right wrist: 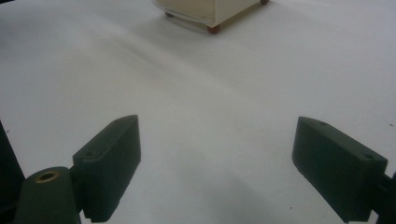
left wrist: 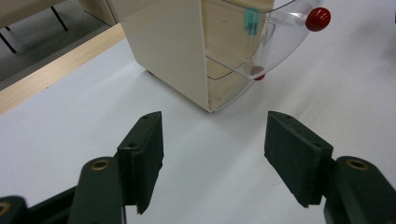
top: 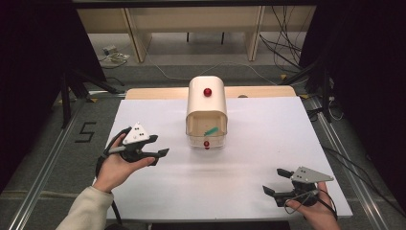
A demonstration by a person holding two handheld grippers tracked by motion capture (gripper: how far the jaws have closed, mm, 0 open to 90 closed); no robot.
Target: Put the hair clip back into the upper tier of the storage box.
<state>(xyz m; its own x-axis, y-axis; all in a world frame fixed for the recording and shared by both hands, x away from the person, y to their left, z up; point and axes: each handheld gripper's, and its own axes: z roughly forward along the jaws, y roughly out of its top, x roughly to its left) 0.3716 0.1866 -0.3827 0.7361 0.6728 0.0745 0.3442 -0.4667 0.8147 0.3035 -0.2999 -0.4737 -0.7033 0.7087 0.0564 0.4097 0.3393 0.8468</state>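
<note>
A cream box (top: 206, 103) with a rounded top stands on the white table (top: 249, 158), past its middle. Its clear front lid (top: 206, 136) carries a red knob (top: 206, 143), and a second red knob (top: 207, 92) sits on the top. A small teal item (top: 211, 130) lies inside. My left gripper (top: 159, 157) is open with nothing between its pads, left of the box and pointing right toward it. From its own view the box (left wrist: 168, 42), clear lid (left wrist: 266, 46), red knob (left wrist: 318, 19) and teal item (left wrist: 251, 21) lie just ahead of my left gripper (left wrist: 212, 140). My right gripper (top: 274, 181) rests open at the near right, holding nothing.
A wooden board edge (top: 153, 93) runs behind the white sheet. Metal rails (top: 52, 158) flank the table, and cables (top: 287, 52) lie on the floor beyond. The box's foot (right wrist: 214, 29) lies far ahead of my right gripper (right wrist: 217, 149).
</note>
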